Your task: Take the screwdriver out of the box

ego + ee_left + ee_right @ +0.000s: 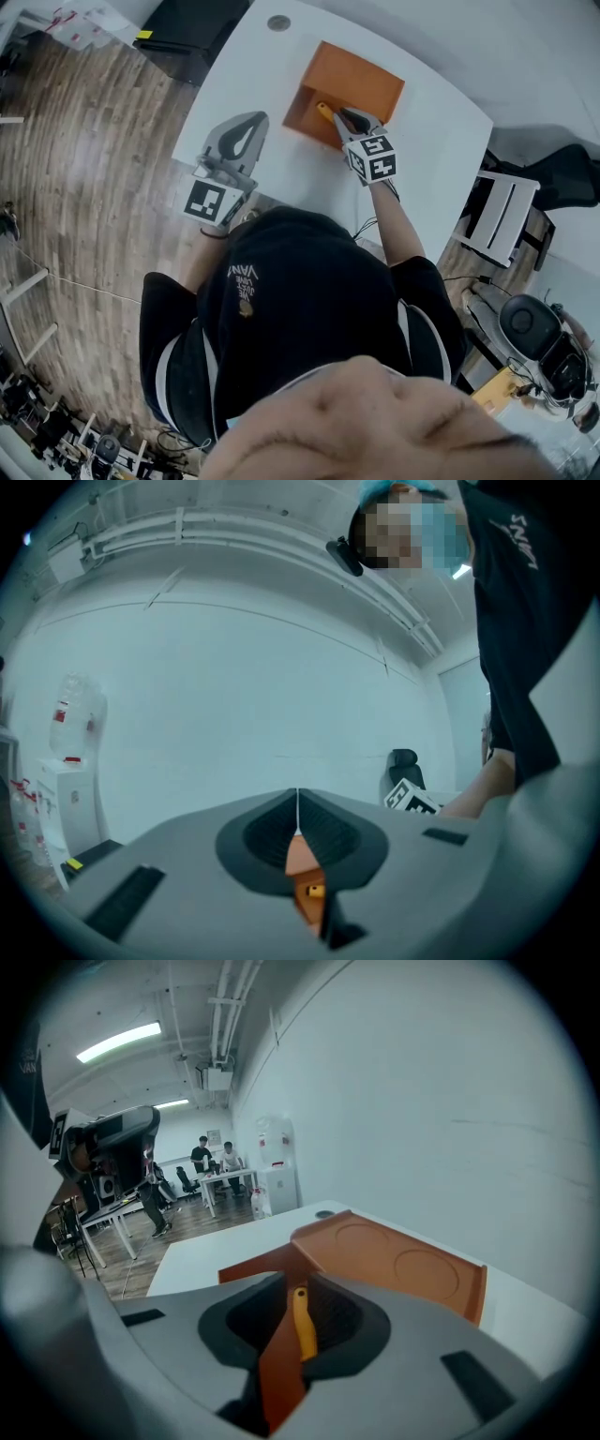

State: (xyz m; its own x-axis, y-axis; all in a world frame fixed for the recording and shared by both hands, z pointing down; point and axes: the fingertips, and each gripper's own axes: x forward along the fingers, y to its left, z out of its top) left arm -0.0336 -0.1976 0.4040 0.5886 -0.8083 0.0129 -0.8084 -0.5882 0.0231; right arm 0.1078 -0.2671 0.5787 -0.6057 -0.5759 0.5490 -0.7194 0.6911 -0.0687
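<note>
Orange box sits on the white desk by its far edge, approx mid-length. Its wide flat part w/ two round dents lies toward that edge. Screwdriver is at the box's near-left corner. Only its yellow handle shows, slanting over the darker orange wall there; shaft not visible. R gripper points down at an angle into that same corner, tips just beside the handle. In the right gripper view, R gripper has jaws a narrow slit apart, w/ the yellow handle showing in the slit btwn them. Can't tell if the pads touch it, so no firm hold seen. Box panel lies just beyond the jaws. L gripper rests by the desk's left edge, toward the near-left corner, tips aimed at the box, near but apart from it. In the left gripper view, L gripper has its tips closed together, nothing held. Box shows thru the gap lower down. Wood floor surrounds the desk.
</note>
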